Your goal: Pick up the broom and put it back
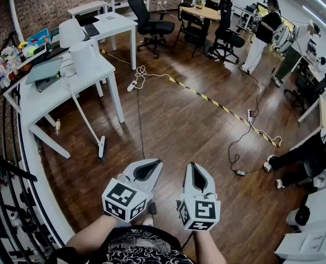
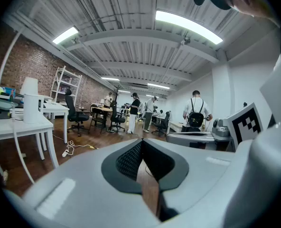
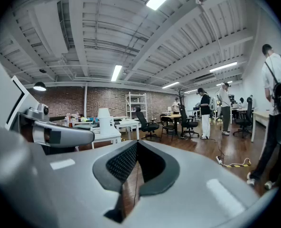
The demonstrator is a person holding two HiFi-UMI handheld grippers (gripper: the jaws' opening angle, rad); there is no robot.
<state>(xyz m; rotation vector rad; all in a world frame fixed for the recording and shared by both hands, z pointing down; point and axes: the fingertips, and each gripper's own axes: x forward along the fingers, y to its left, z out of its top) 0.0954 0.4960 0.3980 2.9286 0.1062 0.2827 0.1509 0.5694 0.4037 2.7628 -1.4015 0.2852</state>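
Observation:
The broom [image 1: 83,117] has a long white handle that leans against the front edge of the white table [image 1: 69,89], and its head [image 1: 102,147] rests on the wooden floor. Both grippers are held side by side low in the head view, well short of the broom and to its right. My left gripper [image 1: 156,162] is shut and holds nothing; its jaws meet at the tip [image 2: 141,140]. My right gripper [image 1: 193,164] is also shut and empty, with its jaws closed together [image 3: 136,142].
A black cable [image 1: 140,120] and a white power strip [image 1: 131,86] lie on the floor beyond the broom. A yellow-black tape strip [image 1: 223,108] crosses the floor. Office chairs [image 1: 150,23] and standing people [image 1: 262,34] are at the back. A railing [image 1: 9,169] runs along the left.

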